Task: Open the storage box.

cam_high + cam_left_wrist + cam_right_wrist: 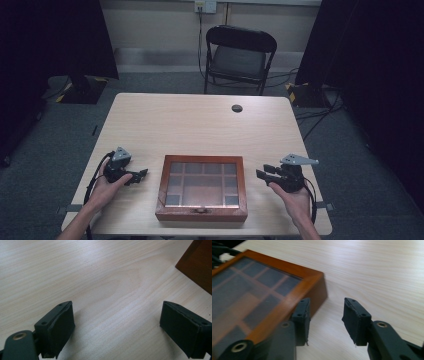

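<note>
Box (201, 188), wooden with a probably glass, fragile lid, looks stiff and fairly heavy, best gripped by its side walls; both grippers (134, 176) (264, 171) gape empty.

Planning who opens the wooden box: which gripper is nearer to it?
Right. The right gripper is just off the wooden box's right edge; the left gripper sits slightly farther from its left edge.

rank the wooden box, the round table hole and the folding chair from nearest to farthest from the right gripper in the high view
From the right gripper:
1. wooden box, just beside it toward the table's middle
2. round table hole, near the table's far edge
3. folding chair, beyond the table
</note>
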`<state>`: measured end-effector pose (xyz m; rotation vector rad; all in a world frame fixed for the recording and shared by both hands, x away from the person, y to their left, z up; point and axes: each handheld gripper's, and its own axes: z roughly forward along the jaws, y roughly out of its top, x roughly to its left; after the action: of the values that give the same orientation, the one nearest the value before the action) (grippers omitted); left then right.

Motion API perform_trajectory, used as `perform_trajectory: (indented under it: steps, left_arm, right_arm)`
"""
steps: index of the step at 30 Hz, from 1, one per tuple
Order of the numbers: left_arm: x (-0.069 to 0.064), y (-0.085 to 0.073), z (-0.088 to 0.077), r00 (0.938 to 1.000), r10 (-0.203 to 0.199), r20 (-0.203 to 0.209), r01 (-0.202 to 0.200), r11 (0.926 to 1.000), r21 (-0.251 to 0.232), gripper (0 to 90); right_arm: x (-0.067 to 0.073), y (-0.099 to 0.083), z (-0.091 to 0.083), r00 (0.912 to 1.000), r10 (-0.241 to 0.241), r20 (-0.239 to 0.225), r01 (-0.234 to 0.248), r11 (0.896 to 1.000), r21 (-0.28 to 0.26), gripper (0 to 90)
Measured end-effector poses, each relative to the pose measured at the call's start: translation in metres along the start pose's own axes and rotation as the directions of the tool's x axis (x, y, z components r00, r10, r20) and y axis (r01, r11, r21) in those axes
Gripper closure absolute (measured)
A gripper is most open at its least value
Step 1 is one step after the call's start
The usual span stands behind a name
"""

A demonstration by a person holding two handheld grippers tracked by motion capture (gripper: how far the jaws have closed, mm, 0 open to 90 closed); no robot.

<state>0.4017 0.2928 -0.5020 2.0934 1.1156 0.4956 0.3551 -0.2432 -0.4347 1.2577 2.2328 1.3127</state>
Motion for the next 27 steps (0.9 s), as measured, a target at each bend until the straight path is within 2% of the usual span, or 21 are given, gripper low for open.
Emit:
perform_trajectory:
  steps: [1, 2, 4, 7, 14, 18, 21, 22, 25, 26, 27]
  left_arm:
    - [0.000, 0.000, 0.000, 1.0000, 0.000, 0.000, 0.000, 1.0000, 0.000, 11.4]
    - [0.000, 0.000, 0.000, 1.0000, 0.001, 0.000, -0.001, 1.0000, 0.000, 11.4]
    - [0.000, 0.000, 0.000, 1.0000, -0.001, 0.000, 0.001, 1.0000, -0.001, 11.4]
    - [0.000, 0.000, 0.000, 1.0000, 0.000, 0.000, 0.000, 1.0000, 0.000, 11.4]
    - [0.000, 0.000, 0.000, 1.0000, -0.001, 0.000, 0.001, 1.0000, 0.000, 11.3]
    - [0.000, 0.000, 0.000, 1.0000, 0.000, 0.000, 0.000, 1.0000, 0.000, 11.3]
    - [0.000, 0.000, 0.000, 1.0000, 0.000, 0.000, 0.000, 1.0000, 0.000, 11.4]
    - [0.000, 0.000, 0.000, 1.0000, 0.001, -0.001, -0.001, 1.0000, 0.000, 11.3]
    - [0.000, 0.000, 0.000, 1.0000, -0.002, -0.001, 0.002, 1.0000, -0.002, 11.4]
    - [0.000, 0.000, 0.000, 1.0000, -0.005, 0.001, 0.005, 1.0000, -0.002, 11.4]
    - [0.000, 0.000, 0.000, 1.0000, 0.000, 0.000, 0.000, 1.0000, 0.000, 11.4]
  right_arm:
    - [0.000, 0.000, 0.000, 1.0000, 0.000, 0.000, 0.000, 1.000, 0.000, 58.7]
    - [0.006, 0.004, 0.000, 0.9992, -0.022, -0.032, 0.022, 1.000, -0.002, 61.1]
    - [0.009, 0.005, 0.001, 0.9988, -0.027, -0.041, 0.027, 1.000, -0.001, 61.7]
    - [0.022, 0.010, 0.001, 0.9945, -0.064, -0.083, 0.064, 0.998, 0.000, 64.1]
    - [0.037, 0.020, 0.007, 0.9860, -0.098, -0.135, 0.100, 0.995, 0.003, 65.1]
    - [0.045, 0.026, 0.010, 0.9802, -0.105, -0.168, 0.104, 0.994, -0.012, 65.4]
    - [0.055, 0.032, 0.014, 0.9713, -0.134, -0.197, 0.133, 0.991, -0.017, 66.9]
    - [0.064, 0.034, 0.018, 0.9627, -0.152, -0.224, 0.151, 0.988, -0.023, 67.8]
    - [0.074, 0.033, 0.022, 0.9508, -0.172, -0.258, 0.174, 0.985, -0.015, 69.2]
    - [0.074, 0.033, 0.022, 0.9508, -0.172, -0.258, 0.174, 0.985, -0.015, 69.2]
    - [0.081, 0.032, 0.025, 0.9405, -0.186, -0.285, 0.193, 0.981, -0.003, 70.6]
